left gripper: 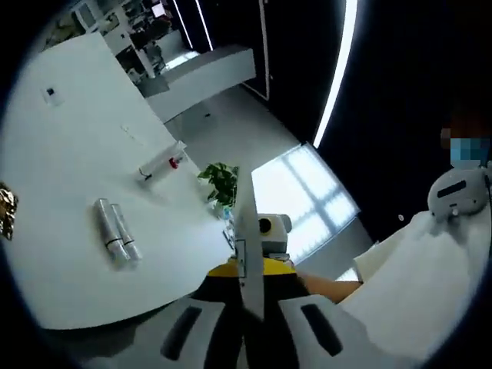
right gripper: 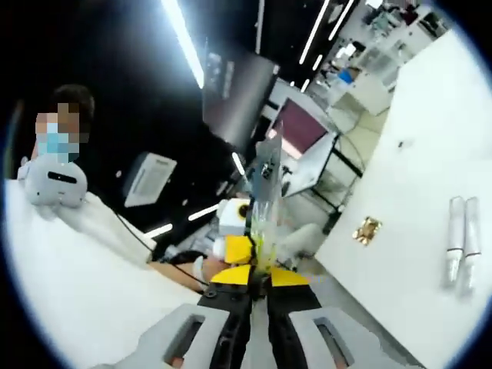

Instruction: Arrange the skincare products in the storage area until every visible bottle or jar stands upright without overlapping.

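Tubes lie on the white table (left gripper: 69, 254) in the left gripper view: two silver tubes (left gripper: 115, 231) side by side and touching, flat on their sides toward the near left. Farther right, close to the table's edge, a white bottle (left gripper: 161, 164) with a red mark also lies flat. A gold object (left gripper: 6, 211) sits at the far left edge. Beyond the table edge, a small green plant (left gripper: 221, 181) stands just beside it. The left gripper (left gripper: 250, 254) has its jaws pressed together, holding nothing, off the table.

In the right gripper view, a person in white (right gripper: 54, 177) sits at the left. The right gripper (right gripper: 265, 192) has its jaws together and empty. Right of it, the gold object (right gripper: 367, 229) and the two tubes (right gripper: 461, 240) rest on the table (right gripper: 415, 154).
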The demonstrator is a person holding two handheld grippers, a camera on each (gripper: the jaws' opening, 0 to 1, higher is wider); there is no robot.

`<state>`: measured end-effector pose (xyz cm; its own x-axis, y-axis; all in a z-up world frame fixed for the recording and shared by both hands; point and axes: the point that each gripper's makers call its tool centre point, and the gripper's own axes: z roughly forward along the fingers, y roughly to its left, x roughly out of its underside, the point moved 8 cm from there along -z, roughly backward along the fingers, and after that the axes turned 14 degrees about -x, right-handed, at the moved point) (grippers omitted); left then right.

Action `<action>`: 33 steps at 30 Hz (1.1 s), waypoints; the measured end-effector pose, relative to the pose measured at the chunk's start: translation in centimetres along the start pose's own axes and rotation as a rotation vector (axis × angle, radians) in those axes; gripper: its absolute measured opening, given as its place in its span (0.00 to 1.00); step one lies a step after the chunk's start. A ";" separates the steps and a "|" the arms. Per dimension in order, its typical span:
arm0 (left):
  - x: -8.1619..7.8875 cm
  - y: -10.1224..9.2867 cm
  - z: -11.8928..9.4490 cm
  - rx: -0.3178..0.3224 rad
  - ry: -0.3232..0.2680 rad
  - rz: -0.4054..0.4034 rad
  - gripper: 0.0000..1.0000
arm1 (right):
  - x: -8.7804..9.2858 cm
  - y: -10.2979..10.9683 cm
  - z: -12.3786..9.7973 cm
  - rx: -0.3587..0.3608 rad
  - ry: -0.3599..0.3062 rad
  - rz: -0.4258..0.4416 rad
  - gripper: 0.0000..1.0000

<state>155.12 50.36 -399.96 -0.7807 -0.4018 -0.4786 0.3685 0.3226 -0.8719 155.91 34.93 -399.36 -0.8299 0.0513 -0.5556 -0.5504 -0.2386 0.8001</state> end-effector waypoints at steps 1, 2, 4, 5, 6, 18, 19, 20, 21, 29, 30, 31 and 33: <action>-0.1 0.0 0.0 0.003 -0.004 -0.009 0.00 | -0.1 0.0 0.0 -0.003 -0.008 -0.008 0.00; -0.1 0.0 0.0 0.009 0.001 -0.018 0.00 | -0.1 0.1 -0.1 -0.009 -0.012 0.008 0.00; 0.0 0.1 0.0 0.021 0.010 -0.035 0.00 | -0.1 0.2 -0.3 -0.021 -0.019 0.038 0.00; -0.2 0.1 -0.2 0.025 0.006 -0.046 0.00 | -0.1 0.3 -0.6 -0.020 -0.024 0.044 0.00; -0.3 0.2 -0.3 0.030 0.002 -0.057 0.00 | -0.2 0.4 -0.8 -0.018 -0.028 0.049 0.00; -0.5 -1.8 -0.4 0.142 -0.033 -0.049 0.00 | -1.2 2.3 -1.6 -0.101 -0.025 0.088 0.00; -0.6 -1.8 -0.4 0.140 -0.031 -0.050 0.00 | -1.3 2.4 -1.6 -0.099 -0.019 0.086 0.00; -0.6 -1.7 -0.3 0.138 -0.029 -0.051 0.00 | -1.4 2.4 -1.6 -0.097 -0.013 0.084 0.00; -0.6 -1.7 -0.2 0.137 -0.028 -0.051 0.00 | -1.5 2.5 -1.7 -0.095 -0.007 0.082 0.00; -0.2 -1.4 0.1 0.044 0.068 0.011 0.00 | -2.0 1.8 -1.7 -0.001 0.014 0.063 0.00; -0.4 -1.1 0.1 0.012 0.055 0.028 0.00 | -2.1 1.5 -1.7 0.026 0.007 0.044 0.00; -0.5 -1.1 0.2 0.006 0.049 0.024 0.00 | -2.2 1.4 -1.7 0.034 -0.006 0.019 0.00; -0.6 -1.1 0.3 -0.006 0.036 0.015 0.00 | -2.5 1.1 -1.7 0.049 -0.032 -0.032 0.01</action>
<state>155.32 50.01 -398.76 -0.7927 -0.3660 -0.4875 0.3774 0.3334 -0.8639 157.51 32.94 -397.48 -0.8141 0.0894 -0.5739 -0.5796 -0.1888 0.7927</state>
